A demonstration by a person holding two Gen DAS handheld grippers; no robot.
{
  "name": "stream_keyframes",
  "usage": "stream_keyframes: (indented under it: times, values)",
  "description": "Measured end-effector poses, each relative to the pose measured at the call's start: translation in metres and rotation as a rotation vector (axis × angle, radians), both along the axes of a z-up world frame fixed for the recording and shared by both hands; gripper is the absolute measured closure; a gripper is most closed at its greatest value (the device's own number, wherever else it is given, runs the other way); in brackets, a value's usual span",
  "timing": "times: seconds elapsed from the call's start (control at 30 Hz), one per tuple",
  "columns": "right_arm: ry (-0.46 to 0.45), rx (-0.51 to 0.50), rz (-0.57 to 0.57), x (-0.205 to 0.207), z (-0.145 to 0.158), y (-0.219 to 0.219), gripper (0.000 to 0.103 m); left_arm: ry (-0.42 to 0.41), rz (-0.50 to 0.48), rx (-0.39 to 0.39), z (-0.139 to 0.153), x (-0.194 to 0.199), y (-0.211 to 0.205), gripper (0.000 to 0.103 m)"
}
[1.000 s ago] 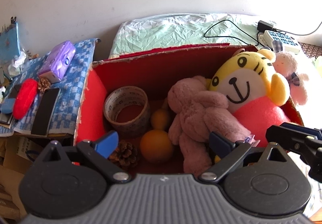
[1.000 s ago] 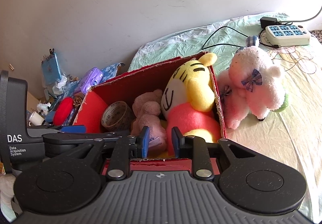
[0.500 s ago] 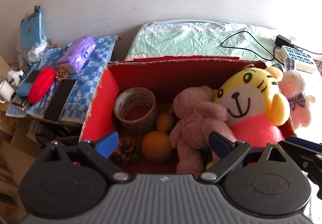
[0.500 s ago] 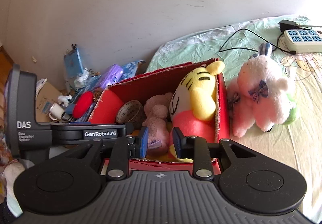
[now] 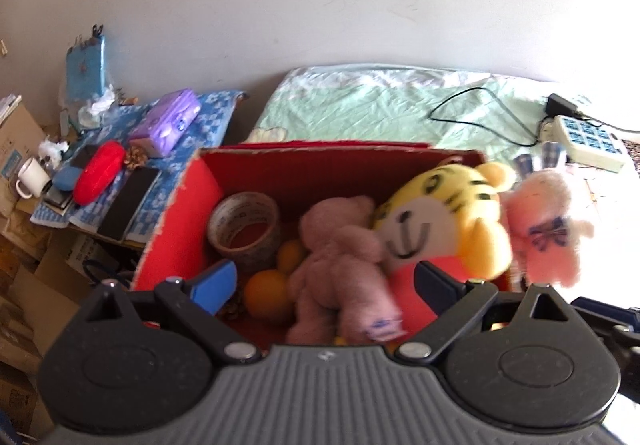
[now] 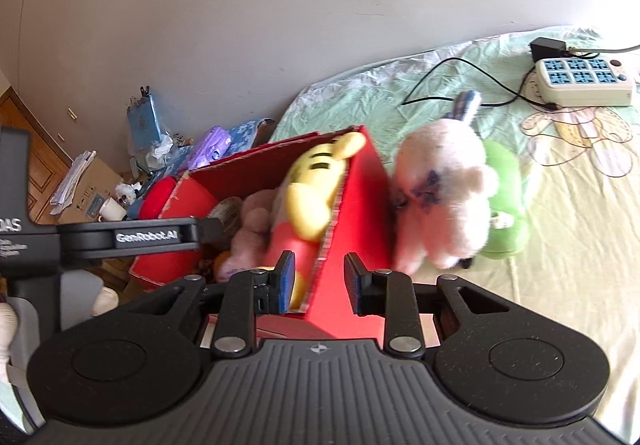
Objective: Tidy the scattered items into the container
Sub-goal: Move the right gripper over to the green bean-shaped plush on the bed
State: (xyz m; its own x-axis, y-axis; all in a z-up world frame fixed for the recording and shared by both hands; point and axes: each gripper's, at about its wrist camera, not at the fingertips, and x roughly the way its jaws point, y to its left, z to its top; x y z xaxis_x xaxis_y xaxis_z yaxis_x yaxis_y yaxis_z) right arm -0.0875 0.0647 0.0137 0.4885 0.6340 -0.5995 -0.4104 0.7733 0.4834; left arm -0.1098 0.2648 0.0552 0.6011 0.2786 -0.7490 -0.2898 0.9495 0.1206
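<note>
Toys (image 5: 440, 221) fill the red box (image 5: 176, 229) (pink plush (image 6: 444, 201) sits just outside).

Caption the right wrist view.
Right gripper, empty, over red box of plush toys; pink plush outside on bed.

Your box (image 5: 176, 221) sits on the bed (image 5: 380, 105); tape roll (image 5: 244, 229) inside left, tiger plush (image 5: 436, 221) inside right, lamb plush (image 5: 548, 229) outside right.
</note>
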Motion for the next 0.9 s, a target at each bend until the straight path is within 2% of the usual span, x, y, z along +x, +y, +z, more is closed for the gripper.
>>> stream_keyframes:
  times: [0.07, 0.27, 0.53, 0.77, 0.9]
  values:
    - [0.006, -0.003, -0.005, 0.002, -0.002, -0.010, 0.073, -0.004, -0.026, 0.006, 0.000, 0.001, -0.016, 0.008]
    - [0.036, -0.011, -0.044, 0.010, -0.013, -0.048, 0.073, 0.010, -0.133, -0.015, -0.010, 0.009, -0.059, 0.022]
    - [0.086, -0.016, -0.133, 0.021, -0.031, -0.099, 0.073, 0.006, -0.302, -0.052, -0.018, 0.016, -0.121, 0.023]
    - [0.172, 0.027, -0.198, 0.044, -0.051, -0.135, 0.073, 0.048, -0.434, -0.152, -0.040, 0.024, -0.161, 0.027]
    - [0.209, 0.043, -0.178, 0.068, -0.056, -0.148, 0.070, 0.045, -0.495, -0.110, -0.053, 0.031, -0.184, 0.027]
